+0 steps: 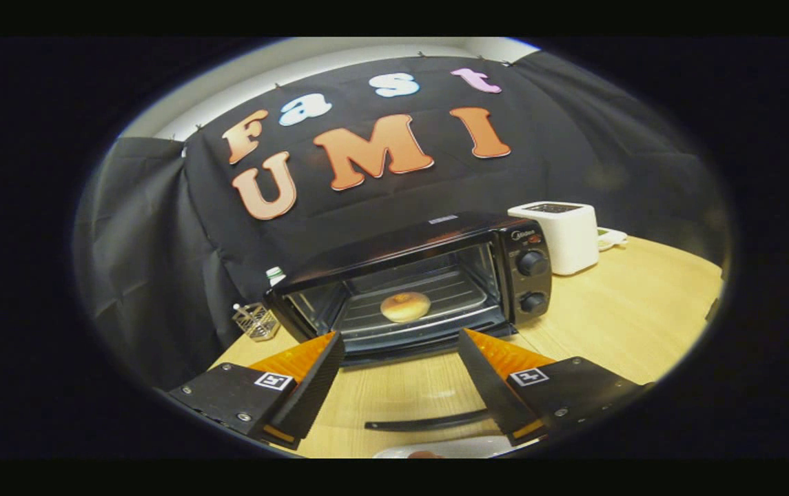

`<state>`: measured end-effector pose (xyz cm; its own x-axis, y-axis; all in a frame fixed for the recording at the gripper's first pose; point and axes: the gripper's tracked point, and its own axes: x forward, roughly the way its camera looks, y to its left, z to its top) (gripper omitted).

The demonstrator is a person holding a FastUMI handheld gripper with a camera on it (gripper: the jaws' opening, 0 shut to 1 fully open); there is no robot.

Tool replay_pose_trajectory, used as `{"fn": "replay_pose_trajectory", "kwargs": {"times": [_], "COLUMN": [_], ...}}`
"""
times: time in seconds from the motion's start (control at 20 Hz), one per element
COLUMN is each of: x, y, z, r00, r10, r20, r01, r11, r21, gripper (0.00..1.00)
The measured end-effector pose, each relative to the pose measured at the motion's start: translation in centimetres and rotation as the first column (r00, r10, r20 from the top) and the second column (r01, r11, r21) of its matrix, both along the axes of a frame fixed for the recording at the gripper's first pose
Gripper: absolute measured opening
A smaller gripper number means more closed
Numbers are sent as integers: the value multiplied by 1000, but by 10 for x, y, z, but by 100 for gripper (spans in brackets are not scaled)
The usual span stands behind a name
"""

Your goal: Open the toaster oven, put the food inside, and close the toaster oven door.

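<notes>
A black toaster oven (435, 238) stands on the wooden table (615, 310) just beyond my fingers, with two knobs (532, 263) on its right side. Its glass door (401, 386) lies folded down flat between my fingers, and its dark handle (428, 421) is nearest to me. Inside, a round golden bun (405, 306) rests on the wire rack (449, 293). My gripper (400, 336) is open, with nothing between its fingers. Both fingertips sit near the oven's front lower edge, one on each side of the door.
A white pop-up toaster (563, 234) stands right of the oven. A small wire basket (256, 320) and a bottle cap (274, 274) show at the oven's left. A white plate's rim (449, 449) lies close below the door handle.
</notes>
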<state>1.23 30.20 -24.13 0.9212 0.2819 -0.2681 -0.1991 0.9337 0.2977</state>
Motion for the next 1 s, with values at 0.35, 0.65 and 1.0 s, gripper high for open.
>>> {"fn": "replay_pose_trajectory", "kwargs": {"times": [0.35, 0.65, 1.0], "x": [-59, -89, -88], "y": [-15, -23, -20], "z": [-25, -56, -87], "r00": [999, 997, 989], "r10": [44, 67, 82], "r20": [12, -32, -121], "r01": [-41, -72, -116], "r11": [986, 968, 945], "r21": [-163, -242, -307], "gripper": [98, 99, 99]}}
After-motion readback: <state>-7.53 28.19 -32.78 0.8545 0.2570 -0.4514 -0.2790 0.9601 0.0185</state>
